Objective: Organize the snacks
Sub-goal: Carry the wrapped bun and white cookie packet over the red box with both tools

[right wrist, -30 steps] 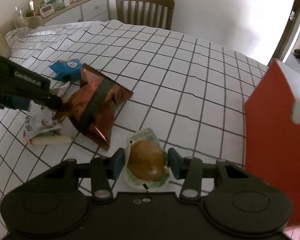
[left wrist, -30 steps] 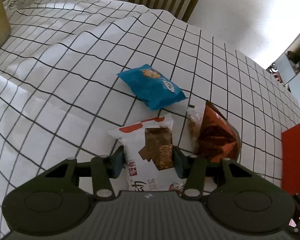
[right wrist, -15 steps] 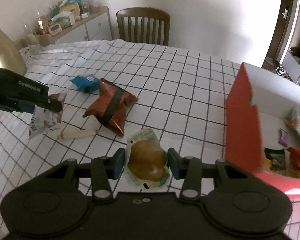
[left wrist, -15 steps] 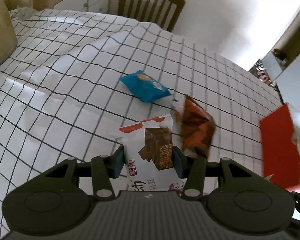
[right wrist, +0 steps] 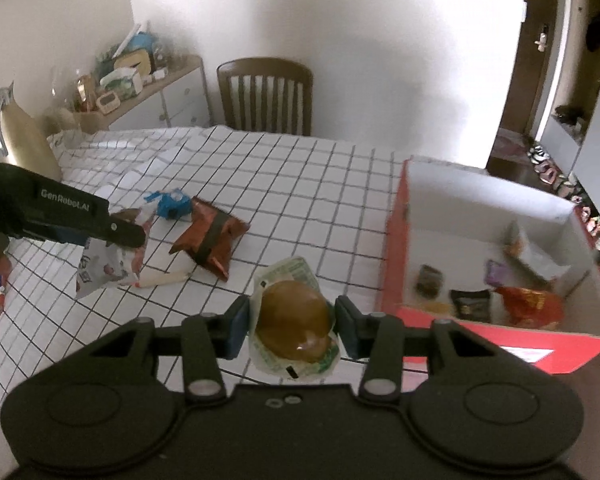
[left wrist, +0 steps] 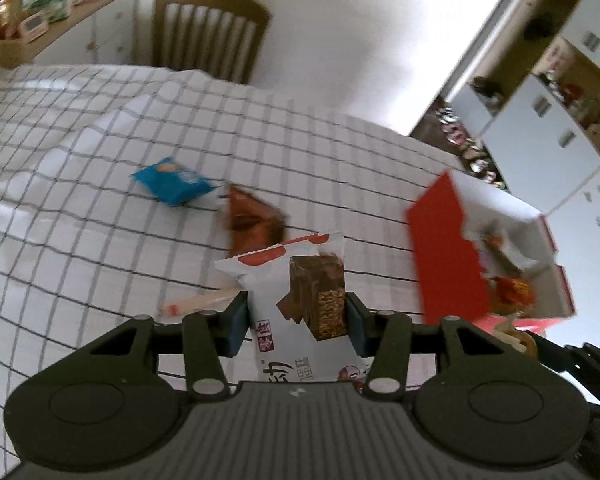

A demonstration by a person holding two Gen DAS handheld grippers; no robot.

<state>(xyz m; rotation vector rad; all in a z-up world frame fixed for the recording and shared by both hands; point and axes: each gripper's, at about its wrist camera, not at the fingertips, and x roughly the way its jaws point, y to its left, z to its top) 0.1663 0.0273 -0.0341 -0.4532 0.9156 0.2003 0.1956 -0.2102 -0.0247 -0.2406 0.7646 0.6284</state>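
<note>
Surface (right wrist: 300,200): white cloth with a thin black grid, wrinkled toward the upper left of the right wrist frame. Fills the middle of both views.

Red box (right wrist: 392,248): open-topped cardboard, red outside, white inside, right side of the right wrist frame; in the left wrist frame it sits at centre right (left wrist: 440,248). Several small snack packets lie on its floor, among them a red-orange one and a dark one; print too small to read.

Wooden chair (right wrist: 266,96): slatted back, at the far edge of the surface, upper centre.

Left tongs (left wrist: 296,320): clenched on a white snack packet (left wrist: 276,292), glossy film with a red band on top, a pictured chocolate-coated bar and Chinese characters I cannot make out. Packet is off the surface, lower centre of frame. Seen from the right wrist view at middle left (right wrist: 136,236), the dark housing reads "GenRobot.AI".

Right tongs (right wrist: 290,322): clenched on a wrapped bun (right wrist: 292,316), round, brown and shiny in clear film with green-and-white print; lower centre, clear of the surface.

Brown foil bag (right wrist: 210,236): crinkled, dark band across it, flat on the surface left of centre.

Blue packet (left wrist: 172,180): small, pillow-shaped, just beside the brown bag.

Thin pale stick (right wrist: 162,279): lying near the foil bag.
</note>
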